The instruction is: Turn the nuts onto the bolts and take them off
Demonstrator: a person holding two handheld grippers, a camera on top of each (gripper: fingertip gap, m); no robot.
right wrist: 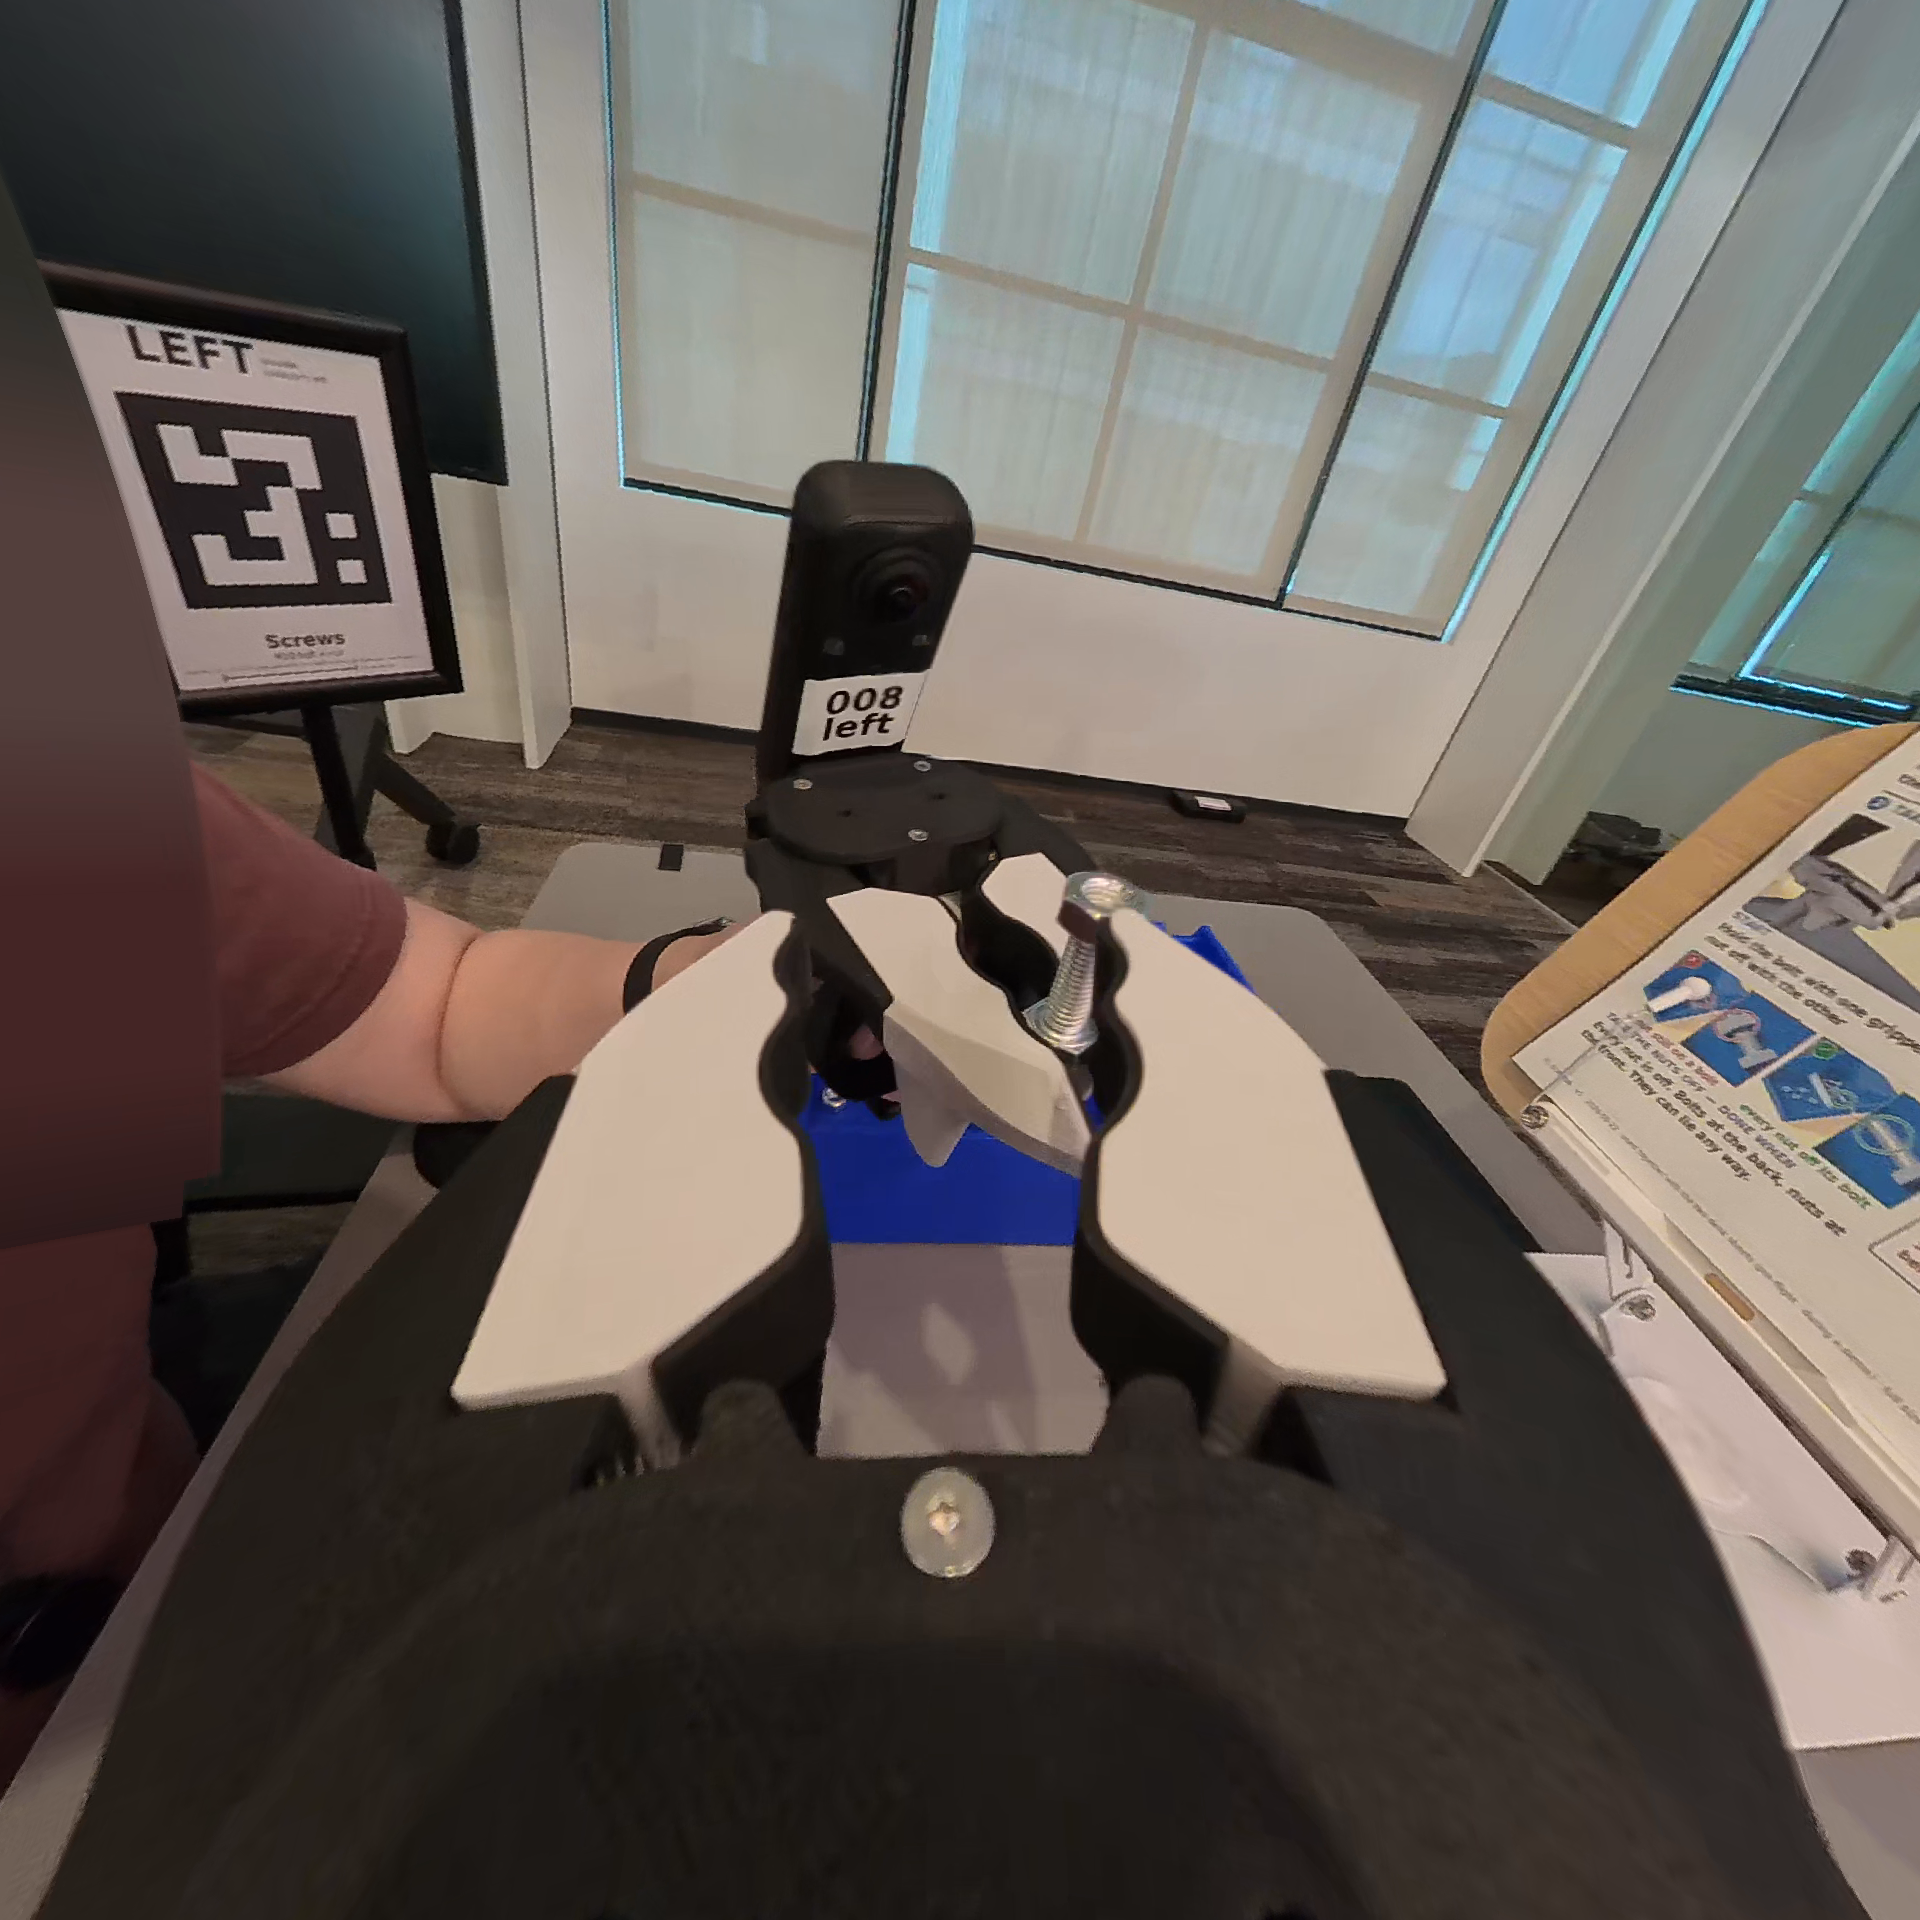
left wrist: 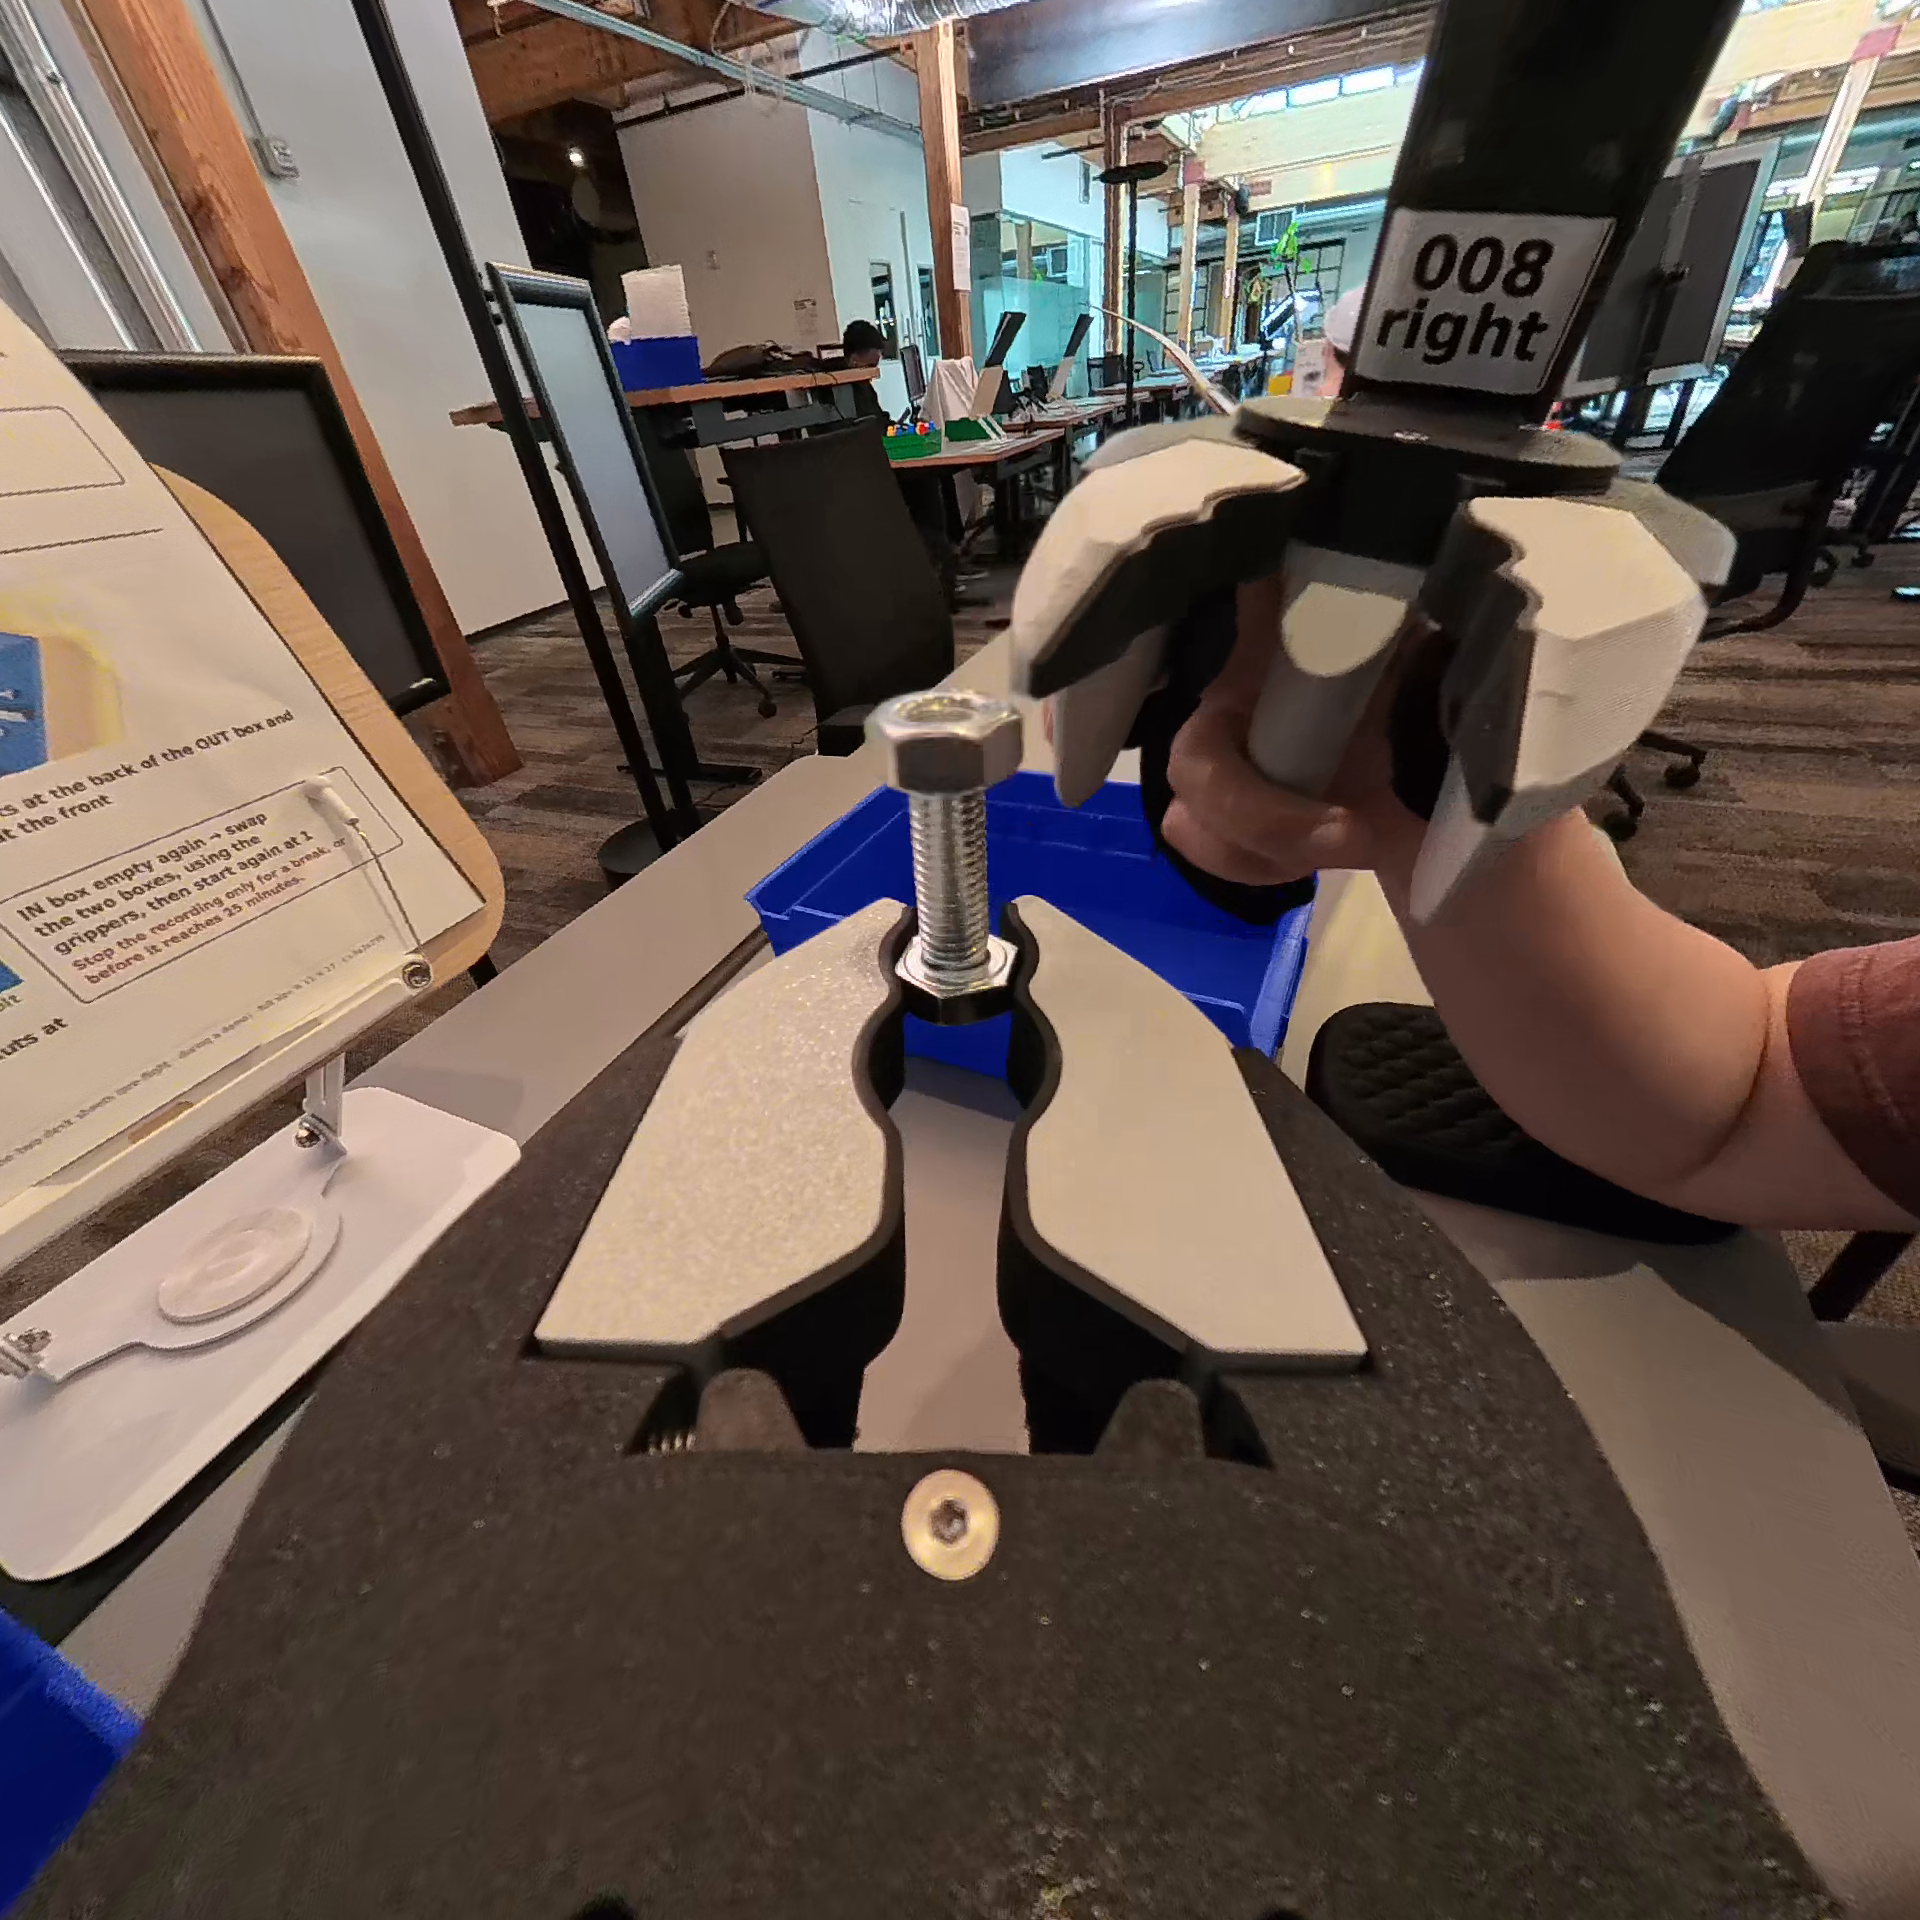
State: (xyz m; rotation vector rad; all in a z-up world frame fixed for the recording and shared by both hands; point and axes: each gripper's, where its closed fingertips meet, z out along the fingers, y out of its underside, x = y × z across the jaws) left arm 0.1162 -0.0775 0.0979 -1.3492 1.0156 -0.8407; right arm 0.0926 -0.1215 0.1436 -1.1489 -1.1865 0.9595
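Note:
A silver bolt point(left wrist: 948, 883) stands upright, its hex head pinched between the fingertips of my left gripper point(left wrist: 956, 925). A hex nut point(left wrist: 945, 740) sits at the top end of its thread. My right gripper point(left wrist: 1268, 810) hangs up and to the right of the nut, jaws open and empty, fingertips a short way from it. In the right wrist view, my right gripper point(right wrist: 956, 935) is wide open. Beyond it the left gripper point(right wrist: 1013, 1101) holds the tilted bolt point(right wrist: 1075, 977) with the nut point(right wrist: 1099, 900) on top.
A blue bin point(left wrist: 1143, 894) sits on the grey table point(left wrist: 623, 997) under both grippers; it also shows in the right wrist view point(right wrist: 935, 1195). An instruction sheet on a wooden stand point(left wrist: 208, 831) is at the left. A black armrest point(left wrist: 1434, 1101) is at the right. The grippers' ends are close to 6 cm from one another.

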